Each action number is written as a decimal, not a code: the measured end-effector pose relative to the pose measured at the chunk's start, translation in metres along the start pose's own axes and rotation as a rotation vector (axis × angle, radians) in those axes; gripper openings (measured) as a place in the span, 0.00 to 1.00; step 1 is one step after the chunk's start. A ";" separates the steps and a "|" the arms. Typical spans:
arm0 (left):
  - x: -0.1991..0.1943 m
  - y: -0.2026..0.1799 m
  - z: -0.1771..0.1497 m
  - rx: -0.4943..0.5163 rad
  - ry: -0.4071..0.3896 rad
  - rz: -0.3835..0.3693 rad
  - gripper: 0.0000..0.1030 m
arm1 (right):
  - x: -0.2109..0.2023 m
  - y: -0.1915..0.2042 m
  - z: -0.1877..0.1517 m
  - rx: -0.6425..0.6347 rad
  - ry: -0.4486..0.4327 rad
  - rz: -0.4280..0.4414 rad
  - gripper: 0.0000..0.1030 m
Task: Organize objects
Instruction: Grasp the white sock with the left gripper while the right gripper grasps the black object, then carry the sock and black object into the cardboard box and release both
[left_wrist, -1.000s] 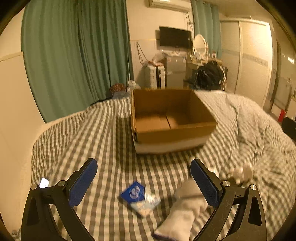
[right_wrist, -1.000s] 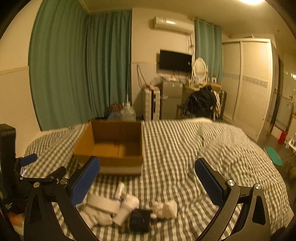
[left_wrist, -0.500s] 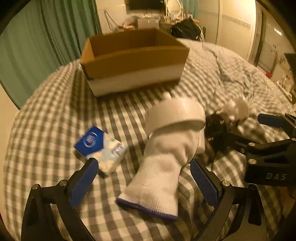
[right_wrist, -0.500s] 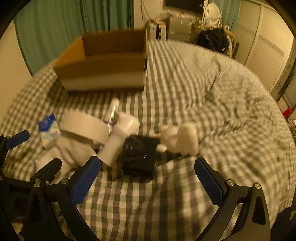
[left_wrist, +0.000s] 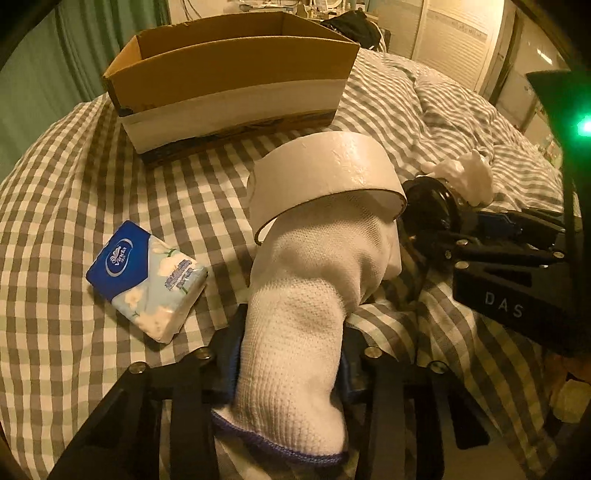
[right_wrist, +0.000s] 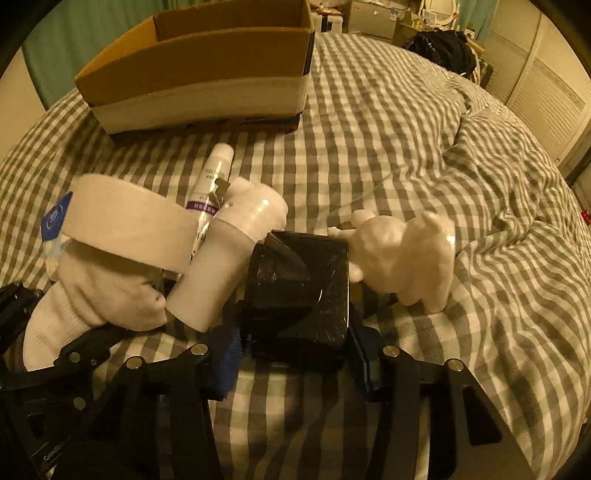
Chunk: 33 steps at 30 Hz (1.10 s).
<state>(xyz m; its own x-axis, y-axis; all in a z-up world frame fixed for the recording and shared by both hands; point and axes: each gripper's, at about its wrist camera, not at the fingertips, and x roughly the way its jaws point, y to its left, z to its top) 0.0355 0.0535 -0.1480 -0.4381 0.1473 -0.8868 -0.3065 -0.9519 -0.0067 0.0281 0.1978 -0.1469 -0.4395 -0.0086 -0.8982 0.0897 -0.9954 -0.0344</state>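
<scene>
On the checked bedspread (right_wrist: 406, 147), left gripper (left_wrist: 291, 354) clamped on the white sock (left_wrist: 295, 350), right gripper (right_wrist: 295, 354) pinching the black roll (right_wrist: 299, 291), presumably both bound for the cardboard box (left_wrist: 236, 99)

White sock (left_wrist: 295, 332), grey-checked bedspread (left_wrist: 55, 258), brown box (left_wrist: 229, 55)

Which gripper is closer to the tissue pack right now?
Left. The left gripper, jaws shut on the white sock, sits right beside the tissue pack; the right gripper grips the black roll farther away.
</scene>
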 end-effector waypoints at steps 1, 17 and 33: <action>-0.003 0.001 -0.001 -0.001 -0.004 0.001 0.34 | -0.003 -0.001 -0.001 0.003 -0.009 -0.006 0.46; -0.088 -0.005 -0.021 0.009 -0.130 -0.020 0.29 | -0.079 0.011 -0.014 0.013 -0.189 0.007 0.43; -0.086 0.020 -0.017 0.033 -0.088 0.089 0.29 | -0.166 0.039 -0.034 -0.070 -0.322 0.233 0.43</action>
<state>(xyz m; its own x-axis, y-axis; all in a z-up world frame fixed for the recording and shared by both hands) 0.0813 0.0171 -0.0803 -0.5366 0.0868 -0.8394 -0.2898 -0.9532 0.0867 0.1346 0.1635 -0.0138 -0.6567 -0.2734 -0.7028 0.2754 -0.9546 0.1140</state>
